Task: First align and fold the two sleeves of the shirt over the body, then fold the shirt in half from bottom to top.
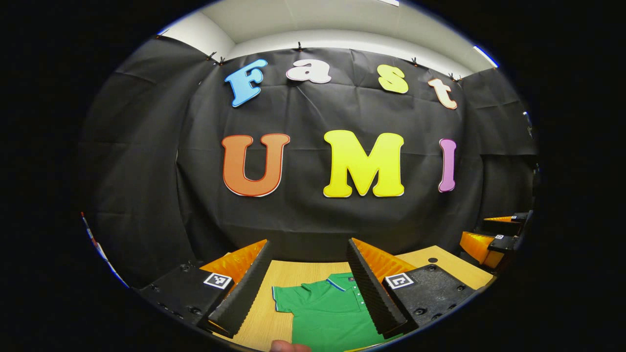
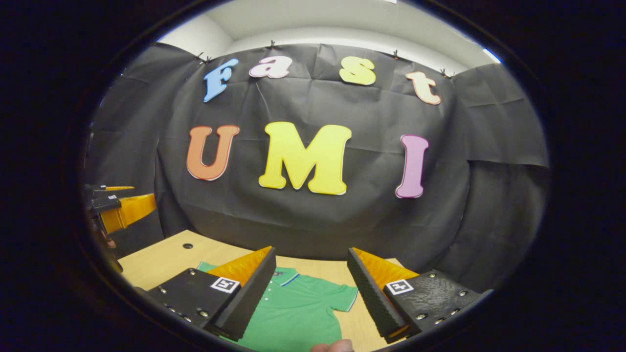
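Green knit shirt (image 1: 327, 313) (flat) on wooden table (image 1: 283, 278).

shirt (image 1: 327, 313): green, blue-white trim | table (image 1: 293, 274): light wood

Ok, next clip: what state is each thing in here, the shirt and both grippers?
Shirt: lying flat on the table, collar toward the far wall, both short sleeves spread out, nothing folded yet.
Left gripper: fingers open, held above the shirt, not touching it.
Right gripper: fingers open, held above the shirt, not touching it.
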`<state>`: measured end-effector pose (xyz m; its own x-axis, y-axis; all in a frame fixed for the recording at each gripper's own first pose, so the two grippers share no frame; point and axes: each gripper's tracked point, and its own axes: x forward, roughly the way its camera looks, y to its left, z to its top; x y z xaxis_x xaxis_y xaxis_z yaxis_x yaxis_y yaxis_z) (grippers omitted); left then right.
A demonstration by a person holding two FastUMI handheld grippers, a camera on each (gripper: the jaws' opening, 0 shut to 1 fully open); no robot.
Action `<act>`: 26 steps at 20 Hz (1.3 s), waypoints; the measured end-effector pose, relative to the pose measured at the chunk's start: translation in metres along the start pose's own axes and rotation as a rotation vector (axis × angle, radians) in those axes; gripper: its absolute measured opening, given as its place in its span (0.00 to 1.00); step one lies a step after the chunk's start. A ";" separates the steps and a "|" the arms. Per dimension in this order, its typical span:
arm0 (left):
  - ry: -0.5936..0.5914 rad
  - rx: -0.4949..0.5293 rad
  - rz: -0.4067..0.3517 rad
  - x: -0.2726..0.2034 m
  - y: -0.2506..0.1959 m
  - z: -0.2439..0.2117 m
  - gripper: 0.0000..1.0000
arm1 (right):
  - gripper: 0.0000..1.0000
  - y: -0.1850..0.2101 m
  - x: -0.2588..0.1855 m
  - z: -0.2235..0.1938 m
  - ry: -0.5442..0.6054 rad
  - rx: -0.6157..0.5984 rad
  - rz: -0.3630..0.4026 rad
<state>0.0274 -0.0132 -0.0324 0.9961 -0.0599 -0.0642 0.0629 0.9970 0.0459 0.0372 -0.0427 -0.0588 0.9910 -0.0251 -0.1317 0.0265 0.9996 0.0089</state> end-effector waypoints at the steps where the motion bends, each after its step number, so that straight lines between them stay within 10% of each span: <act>1: 0.012 0.003 -0.005 0.003 -0.004 -0.005 0.98 | 0.93 -0.006 0.009 -0.012 0.029 0.005 0.003; 13: 0.141 -0.030 0.040 0.004 -0.032 -0.051 0.98 | 0.93 -0.114 0.160 -0.182 0.342 0.005 0.019; 26: 0.325 -0.044 0.158 -0.019 -0.038 -0.117 0.98 | 0.93 -0.133 0.277 -0.284 0.477 0.059 -0.014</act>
<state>-0.0011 -0.0440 -0.1492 0.9214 0.1069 -0.3737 -0.1001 0.9943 0.0377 0.2705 -0.1794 -0.3783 0.8200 -0.0166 -0.5721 0.0610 0.9964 0.0585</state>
